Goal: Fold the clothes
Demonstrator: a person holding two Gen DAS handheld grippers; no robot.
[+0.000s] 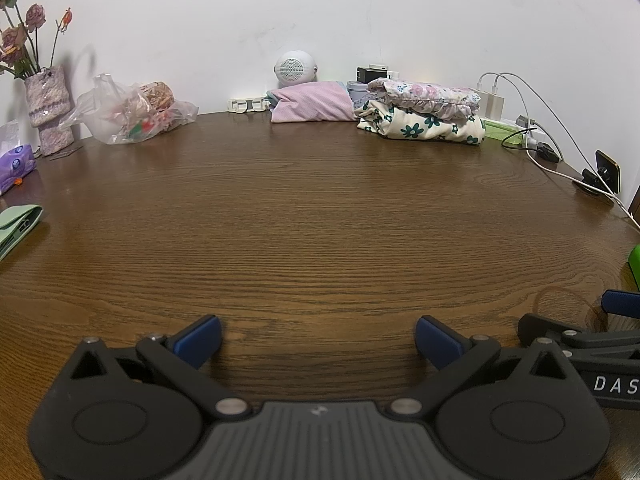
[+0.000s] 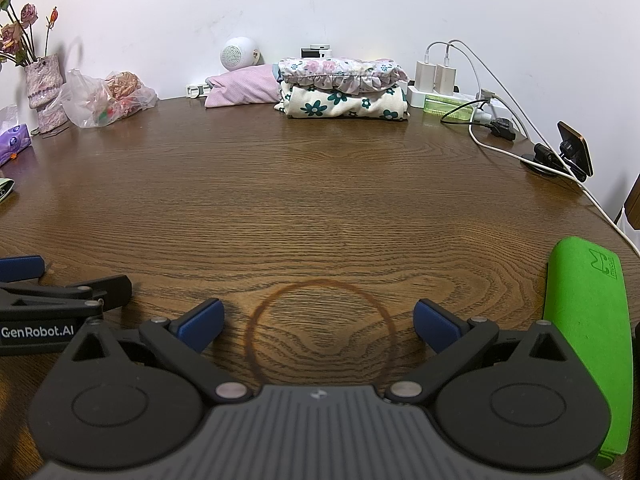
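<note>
Through the left wrist camera I see my left gripper (image 1: 318,338) with jaws spread wide over bare bench (image 1: 320,220); the folded clothes (image 1: 420,114) sit stacked by the far wall. Through the right wrist camera, my right gripper (image 2: 318,326) is likewise agape, holding nothing, the folded clothes (image 2: 344,88) well ahead.

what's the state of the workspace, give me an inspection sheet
surface: brown wooden table, middle bare, a ring stain near the front
job's things: folded floral clothes stacked at the back, pink cloth beside them
clutter: plastic bag, vase of dried flowers, white speaker, green pouch
grippers: left gripper and right gripper both open, holding nothing, low over the table
cables: white chargers with leads trailing along the right edge
surroundings: plain white wall
</note>
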